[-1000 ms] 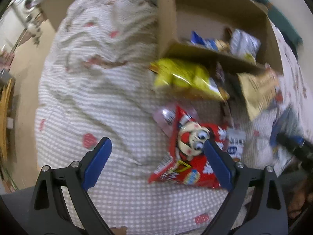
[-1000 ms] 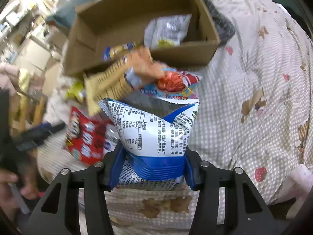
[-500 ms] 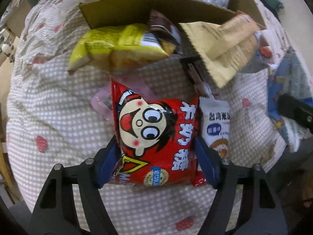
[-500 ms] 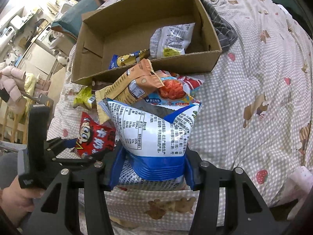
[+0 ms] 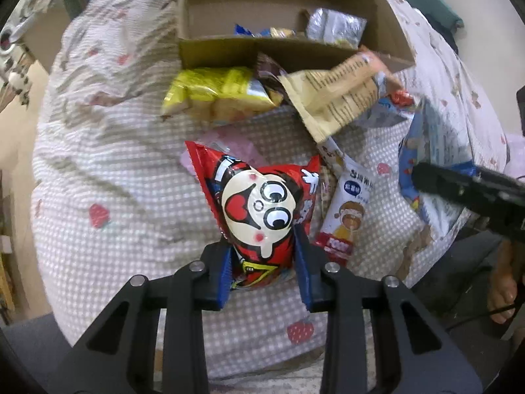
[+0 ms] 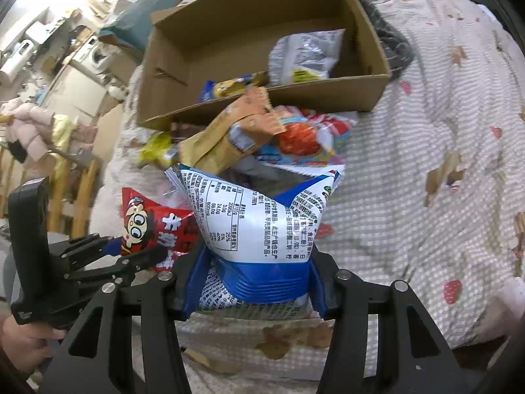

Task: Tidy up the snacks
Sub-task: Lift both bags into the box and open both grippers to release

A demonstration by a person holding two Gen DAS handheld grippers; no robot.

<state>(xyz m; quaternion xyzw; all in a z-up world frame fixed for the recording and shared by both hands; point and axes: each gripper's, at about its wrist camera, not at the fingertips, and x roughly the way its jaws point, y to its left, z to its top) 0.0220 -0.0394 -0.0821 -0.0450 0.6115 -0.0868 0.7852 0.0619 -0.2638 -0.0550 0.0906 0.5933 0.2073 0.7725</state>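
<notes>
A red snack bag [image 5: 259,203] with a cartoon face stands bunched between the blue pads of my left gripper [image 5: 262,246]. The jaws are closing and the pads press on the bag's lower part. The right wrist view shows the same red bag [image 6: 154,220] in the left gripper [image 6: 131,252] at the lower left. My right gripper [image 6: 257,256] is shut on a blue and white snack bag [image 6: 259,223], held upright. An open cardboard box [image 5: 216,49] lies beyond, with a silver bag [image 5: 334,28] and a small blue and yellow packet inside.
In front of the box, loose snacks lie on the checked bedcover [image 5: 115,180]: a yellow bag [image 5: 216,98], a tan bag [image 5: 334,98] and a small white packet [image 5: 347,210]. A person's foot [image 5: 502,289] is at the lower right. Furniture stands beyond the bed's left edge.
My left gripper moved over the red bag and its jaws narrowed from wide open until they squeezed it, bunching it up. The right gripper kept its hold on the blue and white bag.
</notes>
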